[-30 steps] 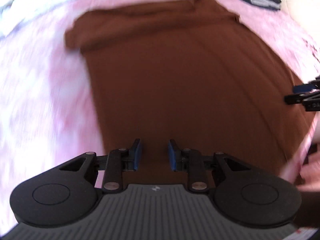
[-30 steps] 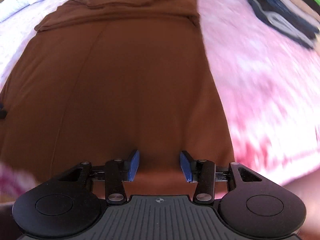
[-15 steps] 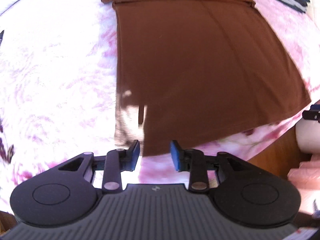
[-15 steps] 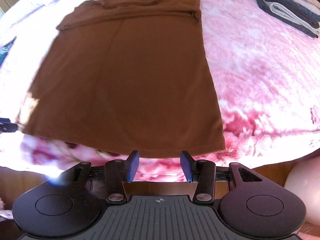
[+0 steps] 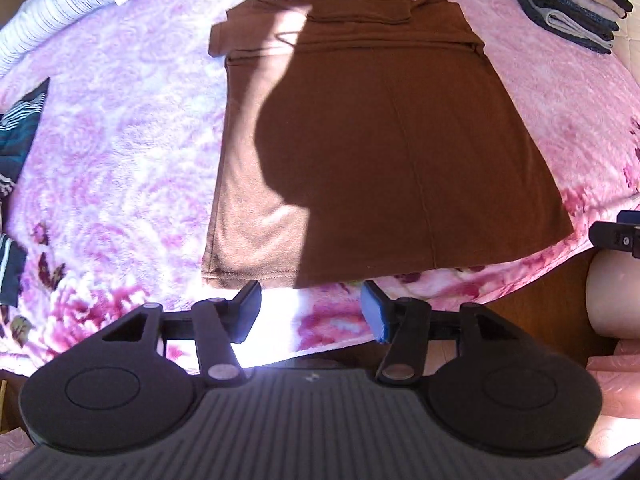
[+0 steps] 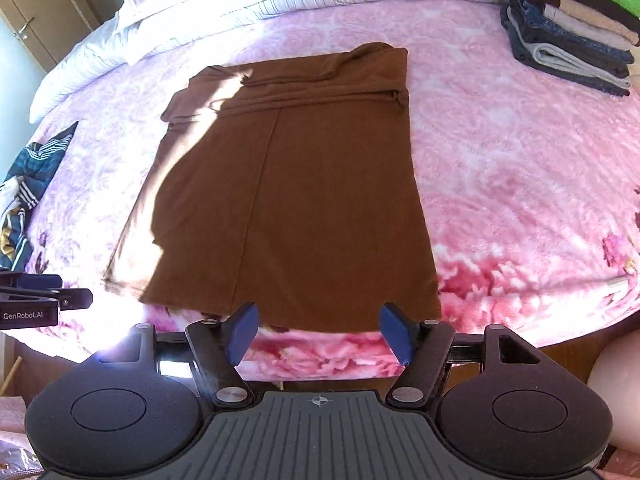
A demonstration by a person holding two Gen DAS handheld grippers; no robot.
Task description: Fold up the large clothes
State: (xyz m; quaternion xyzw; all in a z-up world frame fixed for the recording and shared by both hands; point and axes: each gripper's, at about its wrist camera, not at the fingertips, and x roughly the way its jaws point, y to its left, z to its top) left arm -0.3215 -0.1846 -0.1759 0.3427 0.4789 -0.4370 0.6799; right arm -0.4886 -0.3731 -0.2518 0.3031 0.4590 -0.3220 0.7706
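Brown jersey, a shirt (image 6: 288, 184) with its sleeves folded in across the far end, lies flat on the pink floral blanket (image 6: 520, 168), near hem just beyond my fingertips at the bed's near edge. My left gripper (image 5: 310, 312) and right gripper (image 6: 318, 332) both hang above that hem with jaws opening and nothing between the pads.

I judge the risk to lie in the next pinch. If I close on only the top layer, the folded panels will slide apart as I carry the hem up. If I bite too deep, plush blanket comes with it and drags the whole shirt. A hard shadow covers much of the cloth, so I could misjudge where the hem's corners are. An uneven lift between the two hands would skew the fold.

The right wrist view shows the white striped bedding (image 6: 240, 4), a door at far left and the full stack of folded clothes (image 6: 572, 36). The left wrist view shows hem stitching at the sunlit near-left corner more clearly.
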